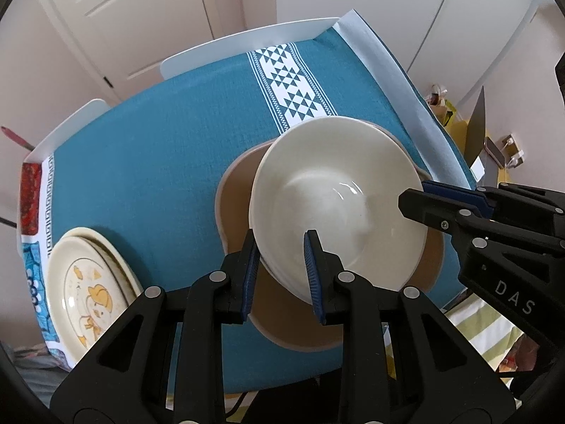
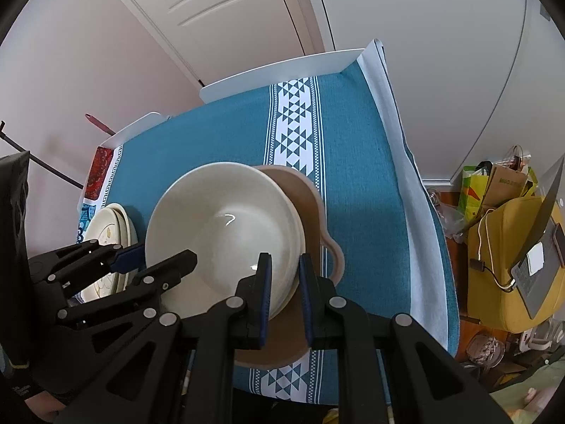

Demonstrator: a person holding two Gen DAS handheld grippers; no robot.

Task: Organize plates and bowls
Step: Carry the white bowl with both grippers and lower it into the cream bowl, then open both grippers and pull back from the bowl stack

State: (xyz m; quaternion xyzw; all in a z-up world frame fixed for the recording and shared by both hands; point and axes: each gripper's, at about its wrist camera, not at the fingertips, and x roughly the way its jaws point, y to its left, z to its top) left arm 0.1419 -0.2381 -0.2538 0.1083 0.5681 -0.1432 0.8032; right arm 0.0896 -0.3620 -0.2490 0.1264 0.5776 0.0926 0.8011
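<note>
Sitting on a tan plate point(image 1: 243, 190), the cream bowl point(image 1: 335, 205) occupies the middle of the teal tablecloth point(image 1: 159, 148). Both claws grasp it: the left gripper point(image 1: 280, 275) clamps its near rim, the right gripper point(image 2: 285, 296) pinches the opposite rim. Well apart, illustrated plates point(image 1: 90, 293) are stacked near the table's edge.
</note>
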